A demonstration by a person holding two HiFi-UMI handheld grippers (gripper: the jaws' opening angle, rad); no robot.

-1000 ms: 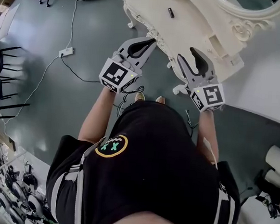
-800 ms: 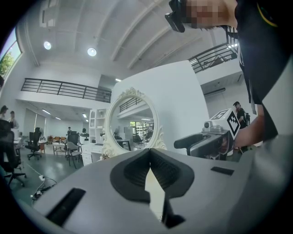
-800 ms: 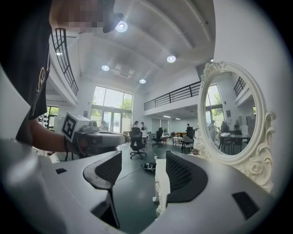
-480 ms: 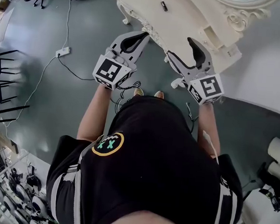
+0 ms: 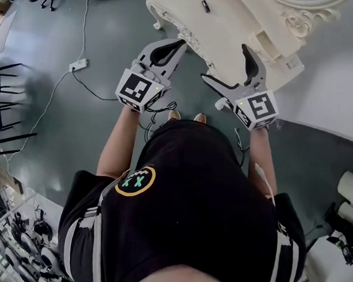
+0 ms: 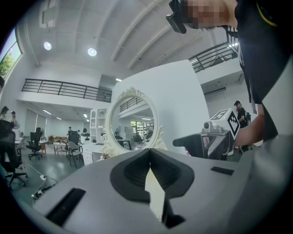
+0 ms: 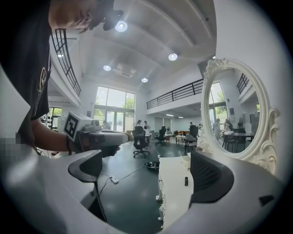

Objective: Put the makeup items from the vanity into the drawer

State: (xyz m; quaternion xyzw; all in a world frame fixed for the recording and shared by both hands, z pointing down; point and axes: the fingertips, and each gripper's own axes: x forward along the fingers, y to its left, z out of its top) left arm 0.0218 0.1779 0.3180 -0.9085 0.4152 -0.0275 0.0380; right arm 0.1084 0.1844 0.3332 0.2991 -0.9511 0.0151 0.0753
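The cream vanity point(image 5: 234, 26) runs across the top of the head view, and a small dark makeup item point(image 5: 205, 6) lies on its top. In the right gripper view that makeup item point(image 7: 186, 181) lies on the vanity point(image 7: 176, 192) ahead, well beyond the jaws. My right gripper point(image 5: 226, 63) is open at the vanity's front edge. Its jaws have just been opening wide, with nothing between them. My left gripper point(image 5: 179, 43) is shut and empty, just left of the vanity's carved edge. No drawer can be made out.
An oval ornate mirror point(image 7: 233, 119) stands at the vanity's back. A power strip point(image 5: 78, 66) with its cable lies on the grey floor at left, near black chairs point(image 5: 4, 93). White rolls point(image 5: 351, 200) sit at the lower right.
The right gripper's jaws have spread from nearly closed to wide open. The left gripper has stayed shut in the same place.
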